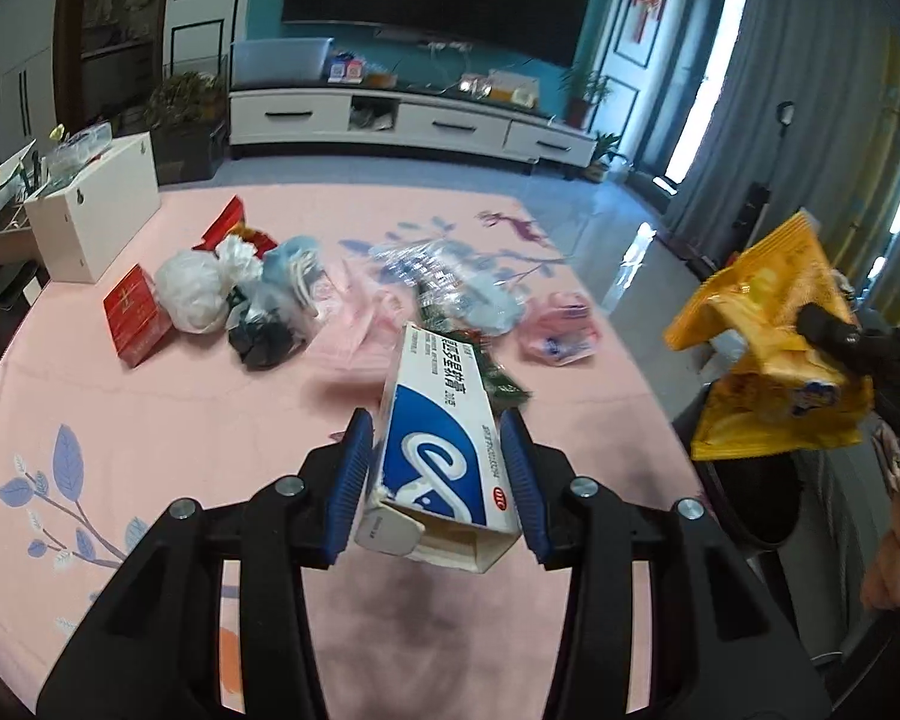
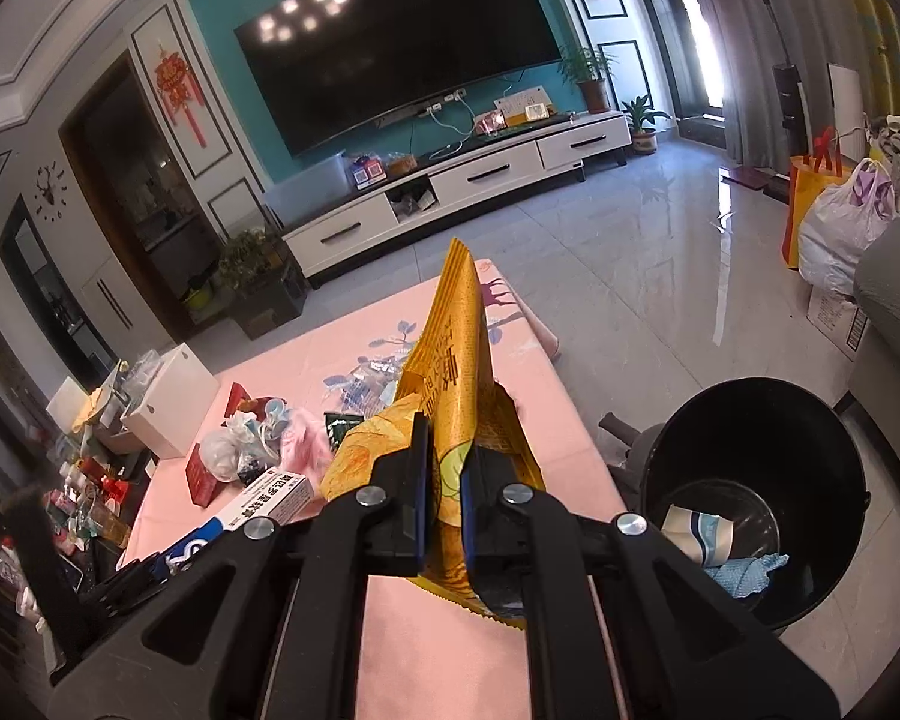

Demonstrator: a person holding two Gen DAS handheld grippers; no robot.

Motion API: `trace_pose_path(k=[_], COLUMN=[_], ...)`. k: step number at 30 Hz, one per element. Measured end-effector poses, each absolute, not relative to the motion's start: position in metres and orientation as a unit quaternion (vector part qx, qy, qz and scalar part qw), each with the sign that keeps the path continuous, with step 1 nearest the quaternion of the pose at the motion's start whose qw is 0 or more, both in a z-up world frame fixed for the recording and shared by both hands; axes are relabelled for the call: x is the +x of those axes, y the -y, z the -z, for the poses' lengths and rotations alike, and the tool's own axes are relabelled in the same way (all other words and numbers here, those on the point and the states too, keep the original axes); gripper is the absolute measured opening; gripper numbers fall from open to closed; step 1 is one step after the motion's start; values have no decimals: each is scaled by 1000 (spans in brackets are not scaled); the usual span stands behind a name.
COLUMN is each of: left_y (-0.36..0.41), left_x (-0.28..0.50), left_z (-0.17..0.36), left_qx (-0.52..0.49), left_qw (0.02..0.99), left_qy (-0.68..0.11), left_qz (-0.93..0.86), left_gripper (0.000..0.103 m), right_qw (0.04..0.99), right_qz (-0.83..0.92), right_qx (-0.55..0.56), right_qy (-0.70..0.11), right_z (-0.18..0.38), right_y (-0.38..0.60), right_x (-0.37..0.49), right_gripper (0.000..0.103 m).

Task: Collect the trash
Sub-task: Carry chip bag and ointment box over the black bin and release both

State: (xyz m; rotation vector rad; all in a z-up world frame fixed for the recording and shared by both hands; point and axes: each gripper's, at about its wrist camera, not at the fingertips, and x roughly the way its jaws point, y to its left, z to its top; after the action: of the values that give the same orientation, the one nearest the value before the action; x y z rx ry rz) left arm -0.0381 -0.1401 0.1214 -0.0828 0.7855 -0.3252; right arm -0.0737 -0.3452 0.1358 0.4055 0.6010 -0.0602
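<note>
My left gripper (image 1: 435,423) is shut on a white and blue carton (image 1: 432,450), with a blue pad pressed on each long side. The carton hangs tilted above the pink table (image 1: 150,420), its near end flap open. My right gripper (image 2: 447,450) is shut on a crumpled yellow snack wrapper (image 2: 459,324), which stands up between its fingers. The left wrist view shows that wrapper (image 1: 768,324) at the right, off the table's edge. A black bin (image 2: 810,420) stands on the floor right of the table, with paper and a blue cloth inside.
More trash lies on the table: a white plastic bag (image 1: 192,294), a red box (image 1: 135,312), clear film (image 1: 444,276) and a pink bag (image 1: 561,324). A white box (image 1: 96,204) stands at the far left. A person's hand (image 1: 894,552) shows at the right.
</note>
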Motion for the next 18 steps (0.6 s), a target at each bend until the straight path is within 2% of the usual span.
trace_pose_path(k=[12,18], left_y=[166,205], left_x=[-66,-70], left_z=[-152,-161], left_qx=[-62,-78], left_qw=[921,908], left_qy=[-329,-326], left_qz=[200,252], left_gripper=[45,45], right_qw=[936,933], right_qz=[53,117], right_qx=[222,223], right_qy=[-269,-258], right_z=[-145,-145], right_y=[379,403], right_x=[-93,-104], right_gripper=[9,9])
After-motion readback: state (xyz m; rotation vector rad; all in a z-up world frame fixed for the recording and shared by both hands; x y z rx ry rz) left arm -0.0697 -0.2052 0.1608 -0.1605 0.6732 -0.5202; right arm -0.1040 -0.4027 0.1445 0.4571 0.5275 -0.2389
